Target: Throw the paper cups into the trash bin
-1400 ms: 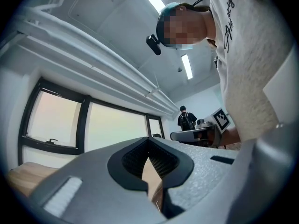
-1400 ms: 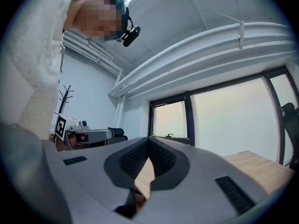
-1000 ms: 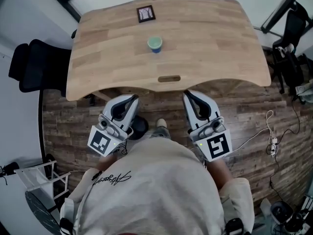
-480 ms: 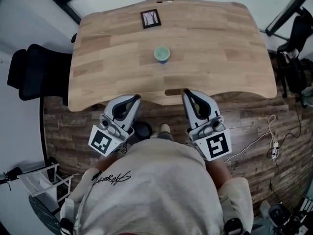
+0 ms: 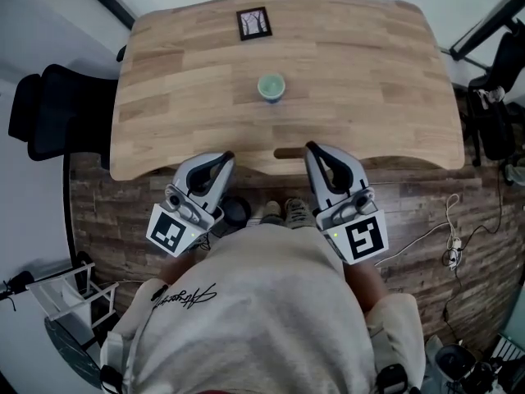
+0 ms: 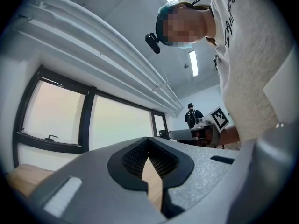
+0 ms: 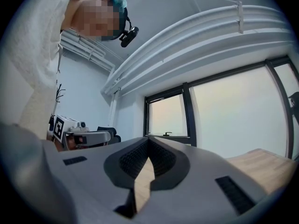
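One green paper cup [image 5: 271,87] stands upright near the middle of the wooden table [image 5: 369,97]. In the head view my left gripper [image 5: 227,156] and right gripper [image 5: 310,148] are side by side at the table's near edge, tips pointing toward the cup and well short of it. Both are shut and hold nothing. In the left gripper view the left gripper [image 6: 148,141] has its pads meeting, pointed at windows. The right gripper [image 7: 149,140] looks the same in its own view. I cannot make out a trash bin for certain.
A small framed picture [image 5: 254,23] lies at the table's far edge. A black chair [image 5: 49,113] stands to the left, and more black gear [image 5: 492,105] to the right. A dark round object [image 5: 235,212] sits on the floor by the person's shoes. Cables [image 5: 455,245] trail at right.
Both grippers have come forward together from over the floor to the table's near edge. The cup now lies closer to them. Both jaws stayed shut.
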The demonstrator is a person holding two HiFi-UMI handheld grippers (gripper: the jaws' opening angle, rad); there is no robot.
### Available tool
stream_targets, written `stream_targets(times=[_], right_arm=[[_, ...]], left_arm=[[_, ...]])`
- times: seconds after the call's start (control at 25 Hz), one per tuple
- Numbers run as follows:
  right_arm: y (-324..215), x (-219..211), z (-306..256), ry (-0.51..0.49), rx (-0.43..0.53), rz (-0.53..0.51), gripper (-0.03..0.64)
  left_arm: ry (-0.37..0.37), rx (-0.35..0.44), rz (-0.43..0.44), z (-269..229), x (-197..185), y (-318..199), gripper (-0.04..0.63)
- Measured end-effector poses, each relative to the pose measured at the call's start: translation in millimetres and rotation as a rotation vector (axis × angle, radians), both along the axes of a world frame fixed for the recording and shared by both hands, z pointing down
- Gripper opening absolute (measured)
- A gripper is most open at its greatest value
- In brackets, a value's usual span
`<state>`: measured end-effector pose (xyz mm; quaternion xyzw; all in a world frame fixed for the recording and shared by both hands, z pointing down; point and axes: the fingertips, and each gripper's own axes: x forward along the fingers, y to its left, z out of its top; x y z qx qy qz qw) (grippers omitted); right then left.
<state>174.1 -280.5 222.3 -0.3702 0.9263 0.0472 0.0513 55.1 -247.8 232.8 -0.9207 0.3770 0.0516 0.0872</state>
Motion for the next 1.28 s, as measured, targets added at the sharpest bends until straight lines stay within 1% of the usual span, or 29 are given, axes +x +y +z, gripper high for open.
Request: stream_targets(times=[0.16,0.32,0.44,0.6,0.84,0.88,0.96,1.04,1.12,1.28], right_arm=[[-5.7,0.2,0.5,0.002,-0.005,-0.053,0.008],[-12.0,-1.0,2.4,-0.003,-0.044,-0.105,0.008],[-17.2,-0.3,2.4,-0.008,-0.041,-0.128,0.009],[-30.0,-1.8,9.6,-0.006,-0.053,-0.147,0.009],[-48.0,-12.1,26.7,0.011,-0.065,-0.172,0.012],[-49.9,-14.6,29.4,0.015,-0.068,-0.176,0.022],[-53.4,-19.2,36.2,0.030,-0.077,-0.184,0.076],[-57.5,-23.0,44.4,0.041,-0.091,-0.187,0.112],[-63.3,-26.0,53.9,0.049,-0.105,-0.184,0.142],[-77.2,-29.5,77.8,0.087,-0.138,-0.167,0.179]], left_arm=[[0.012,0.002,-0.038,-2.8,5.1,-3.9,0.003],[0.005,0.003,-0.065,-3.2,6.3,-10.1,0.003],[0.016,0.000,-0.084,-2.8,6.0,-14.3,0.003],[0.007,-0.008,-0.102,0.3,4.0,-19.9,0.003],[0.009,-0.043,-0.136,15.7,-7.2,-23.8,0.003],[0.011,-0.048,-0.141,17.5,-8.6,-23.8,0.003],[0.014,-0.054,-0.148,20.2,-10.8,-23.2,0.003],[0.018,-0.060,-0.154,22.8,-12.6,-22.5,0.003],[0.023,-0.067,-0.160,26.0,-14.0,-22.0,0.003],[0.026,-0.088,-0.171,35.0,-16.4,-21.5,0.003]])
